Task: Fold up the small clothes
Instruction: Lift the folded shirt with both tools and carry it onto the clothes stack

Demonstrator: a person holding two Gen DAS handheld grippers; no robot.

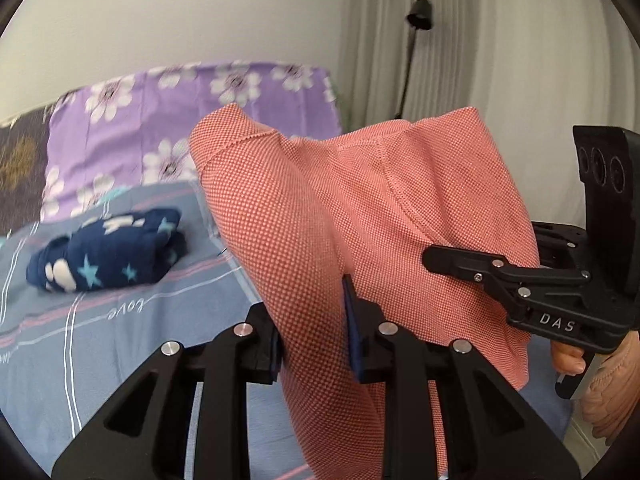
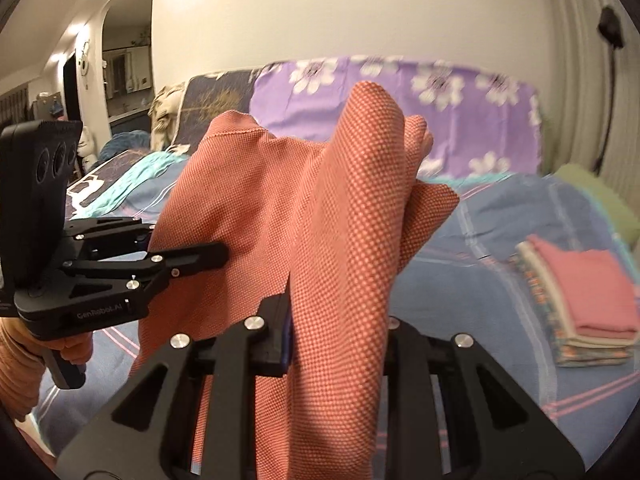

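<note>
From the left wrist: the left gripper (image 1: 316, 320) clamps the salmon-pink woven garment (image 1: 360, 208), lifted above the striped blue bedsheet (image 1: 120, 344).

From the right wrist: the right gripper (image 2: 336, 336) pinches the same garment, unfolded; beside it a stack of folded cloths (image 2: 580, 300) looks finished.

bed (image 1: 120, 344): blue striped sheet | navy star garment (image 1: 108, 256) | folded stack (image 2: 580, 300) | purple floral cover (image 2: 440, 120)
</note>
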